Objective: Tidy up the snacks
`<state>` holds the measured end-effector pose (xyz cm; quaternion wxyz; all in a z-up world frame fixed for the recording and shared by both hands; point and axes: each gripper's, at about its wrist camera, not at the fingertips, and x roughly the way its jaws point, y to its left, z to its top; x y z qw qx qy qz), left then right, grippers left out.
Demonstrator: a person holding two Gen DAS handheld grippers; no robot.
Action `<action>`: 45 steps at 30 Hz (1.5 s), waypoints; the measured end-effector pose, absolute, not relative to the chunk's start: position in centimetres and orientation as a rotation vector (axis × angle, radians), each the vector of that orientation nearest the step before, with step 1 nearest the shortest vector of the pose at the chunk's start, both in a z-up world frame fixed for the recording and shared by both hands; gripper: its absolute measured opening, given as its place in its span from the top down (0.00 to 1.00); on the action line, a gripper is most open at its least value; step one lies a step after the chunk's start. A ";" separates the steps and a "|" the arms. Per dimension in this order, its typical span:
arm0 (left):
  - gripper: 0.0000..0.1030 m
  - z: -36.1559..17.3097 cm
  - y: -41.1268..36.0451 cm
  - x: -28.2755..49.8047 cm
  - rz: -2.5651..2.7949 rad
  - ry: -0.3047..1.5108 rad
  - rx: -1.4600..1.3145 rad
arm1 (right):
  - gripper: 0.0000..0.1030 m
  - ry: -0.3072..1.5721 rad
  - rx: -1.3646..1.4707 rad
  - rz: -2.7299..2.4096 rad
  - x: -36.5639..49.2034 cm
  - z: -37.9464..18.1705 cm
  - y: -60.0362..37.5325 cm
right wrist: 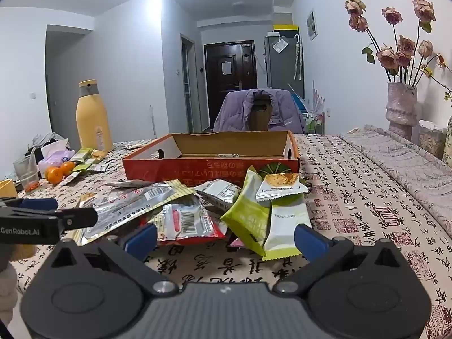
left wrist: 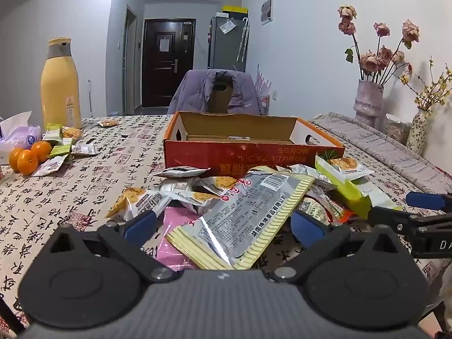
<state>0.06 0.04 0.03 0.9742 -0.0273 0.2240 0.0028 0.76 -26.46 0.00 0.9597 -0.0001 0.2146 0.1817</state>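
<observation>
A pile of snack packets lies on the table in front of an open orange cardboard box [left wrist: 197,156], which also shows in the right wrist view [right wrist: 180,169]. My left gripper [left wrist: 223,224] is open, its fingers either side of a large silver and yellow packet [left wrist: 240,220] that lies over a pink packet [left wrist: 172,243]. My right gripper [right wrist: 226,237] is open just before two green packets [right wrist: 248,217] and a red and silver packet [right wrist: 189,223]. The box looks empty.
A second group of small packets [left wrist: 63,147] lies at the far left beside oranges [left wrist: 26,158], a tissue pack [left wrist: 17,138] and a tall yellow bottle [left wrist: 59,87]. Flower vases [left wrist: 367,101] stand at the right. A chair with a purple jacket [left wrist: 214,93] stands behind the table.
</observation>
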 end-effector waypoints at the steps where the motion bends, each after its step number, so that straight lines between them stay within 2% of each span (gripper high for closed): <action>1: 0.00 0.0 0.0 0.1 0.003 0.453 -0.056 | 0.00 0.437 -0.001 0.366 0.8 0.0 -26.4; 45: 0.00 -0.3 -0.4 -0.6 -0.022 0.423 -0.063 | 0.00 0.444 0.000 0.364 0.6 -0.1 -26.3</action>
